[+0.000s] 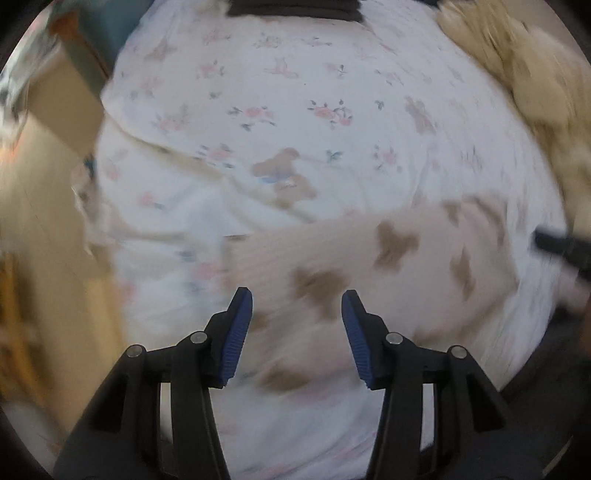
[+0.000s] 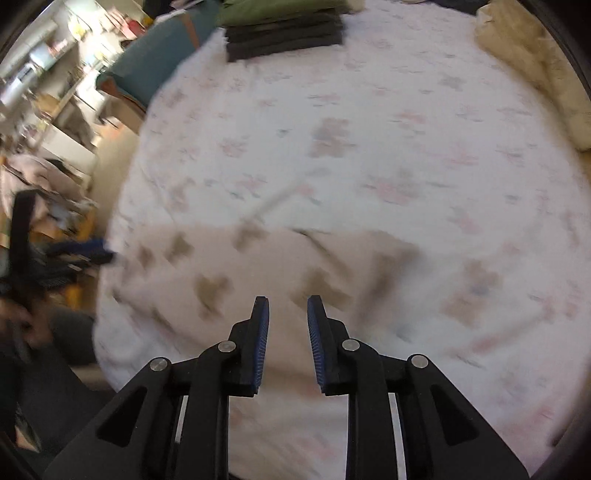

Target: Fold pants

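Pale pink pants with brown bear prints (image 1: 369, 266) lie spread on a white floral bedsheet (image 1: 280, 92). In the left wrist view my left gripper (image 1: 297, 314) is open and empty, held above the pants near their left end. In the right wrist view the pants (image 2: 236, 280) lie across the near part of the bed. My right gripper (image 2: 288, 317) is open with a narrower gap, empty, above the pants' middle. The other gripper shows at the right edge of the left view (image 1: 561, 247) and at the left edge of the right view (image 2: 74, 254). Both views are motion blurred.
A stack of folded dark and green clothes (image 2: 284, 29) sits at the bed's far edge. A cream blanket (image 2: 535, 66) lies at the far right. A teal chair (image 2: 155, 55) and cluttered shelves (image 2: 44, 74) stand left of the bed. The floor (image 1: 44, 240) is left.
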Demonstrator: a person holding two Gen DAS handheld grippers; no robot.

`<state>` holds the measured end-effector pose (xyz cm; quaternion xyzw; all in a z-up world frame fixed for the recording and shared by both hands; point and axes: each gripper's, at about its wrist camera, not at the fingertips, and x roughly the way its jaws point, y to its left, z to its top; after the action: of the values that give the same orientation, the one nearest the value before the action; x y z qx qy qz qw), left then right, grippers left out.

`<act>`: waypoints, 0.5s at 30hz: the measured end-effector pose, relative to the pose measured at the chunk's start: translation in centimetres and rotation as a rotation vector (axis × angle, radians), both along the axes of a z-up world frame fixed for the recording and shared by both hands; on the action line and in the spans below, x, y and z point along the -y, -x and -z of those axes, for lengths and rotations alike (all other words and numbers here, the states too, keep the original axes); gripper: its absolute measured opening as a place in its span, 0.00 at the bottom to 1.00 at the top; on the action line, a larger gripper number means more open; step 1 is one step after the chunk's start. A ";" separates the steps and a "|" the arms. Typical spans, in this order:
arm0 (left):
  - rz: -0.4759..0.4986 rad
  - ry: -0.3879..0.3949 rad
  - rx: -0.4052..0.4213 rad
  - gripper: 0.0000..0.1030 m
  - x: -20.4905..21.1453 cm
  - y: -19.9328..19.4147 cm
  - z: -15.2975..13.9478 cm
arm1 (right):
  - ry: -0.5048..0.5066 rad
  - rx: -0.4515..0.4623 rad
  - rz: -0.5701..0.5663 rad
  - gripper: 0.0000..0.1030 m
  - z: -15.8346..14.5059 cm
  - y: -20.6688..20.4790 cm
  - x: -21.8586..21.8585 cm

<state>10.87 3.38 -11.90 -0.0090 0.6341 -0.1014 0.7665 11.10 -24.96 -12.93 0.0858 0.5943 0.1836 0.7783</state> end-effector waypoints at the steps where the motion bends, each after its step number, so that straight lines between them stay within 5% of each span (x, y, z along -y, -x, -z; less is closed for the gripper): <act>1: -0.026 0.031 -0.015 0.44 0.4 -0.2 1.0 | -0.043 -0.022 0.003 0.23 1.4 -0.6 -1.0; 5: -0.062 0.138 -0.048 0.44 2.4 0.8 4.9 | -0.085 -0.127 -0.004 0.23 6.4 -1.0 -3.7; 10: 0.042 0.001 -0.032 0.48 3.2 2.7 6.0 | 0.116 -0.190 -0.063 0.15 9.0 0.2 -3.8; 15: -0.020 -0.181 -0.076 0.48 0.2 3.2 5.9 | 0.355 -0.195 -0.023 0.15 8.6 1.4 -1.3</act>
<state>7.69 3.14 -17.81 0.0500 0.6692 -0.0355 0.7406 9.71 -23.66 -21.56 -0.0419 0.6907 0.0756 0.7180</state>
